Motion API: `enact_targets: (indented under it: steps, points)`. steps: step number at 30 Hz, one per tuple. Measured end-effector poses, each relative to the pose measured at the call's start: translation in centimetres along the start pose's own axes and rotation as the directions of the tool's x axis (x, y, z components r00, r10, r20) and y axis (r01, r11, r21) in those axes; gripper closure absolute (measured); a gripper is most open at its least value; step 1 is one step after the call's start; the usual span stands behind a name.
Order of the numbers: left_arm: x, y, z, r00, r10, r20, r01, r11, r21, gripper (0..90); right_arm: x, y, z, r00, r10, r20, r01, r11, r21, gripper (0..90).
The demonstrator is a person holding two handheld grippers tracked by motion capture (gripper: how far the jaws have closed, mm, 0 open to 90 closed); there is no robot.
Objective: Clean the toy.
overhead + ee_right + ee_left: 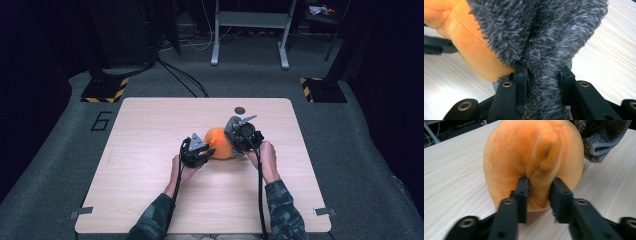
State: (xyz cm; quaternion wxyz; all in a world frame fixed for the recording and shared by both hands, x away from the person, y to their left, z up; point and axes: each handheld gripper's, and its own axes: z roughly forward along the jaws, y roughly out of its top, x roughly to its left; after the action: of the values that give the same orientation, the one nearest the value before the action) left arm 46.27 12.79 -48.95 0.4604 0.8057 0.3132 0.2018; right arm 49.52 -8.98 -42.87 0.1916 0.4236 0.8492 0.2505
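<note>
A round orange plush toy [218, 143] sits mid-table on the pale wooden table [150, 200]. The left gripper [538, 195] pinches its orange fabric; the right gripper [543, 82] clamps its shaggy grey fur part [541, 37].

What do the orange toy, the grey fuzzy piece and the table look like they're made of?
Orange toy: soft short-pile plush, going by its seams and dents. Grey piece: shaggy, long-fibred fleece or faux fur. Table: pale wood-grain top, matte, possibly laminate.
</note>
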Motion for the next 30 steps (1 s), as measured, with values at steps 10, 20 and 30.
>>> enact_targets:
  steps: [10, 20, 30]
  points:
    - [0.2, 1.0, -1.2, 0.9945, -0.093, 0.047, 0.093, 0.9956, 0.013, 82.0, -0.2, -0.2, -1.5, 1.0000, 0.004, 0.006, -0.004, 0.999, -0.045, 67.1]
    - [0.3, 1.9, -1.7, 0.9898, -0.131, 0.055, 0.129, 0.9907, 0.042, 81.6, -0.4, 0.2, -1.6, 1.0000, 0.005, 0.000, -0.005, 0.999, -0.036, 67.0]
    - [0.4, 1.9, -1.3, 0.9929, -0.115, 0.031, 0.114, 0.9925, 0.045, 81.5, 3.2, 2.6, -3.3, 0.9932, -0.117, -0.001, 0.116, 0.990, -0.076, 67.0]
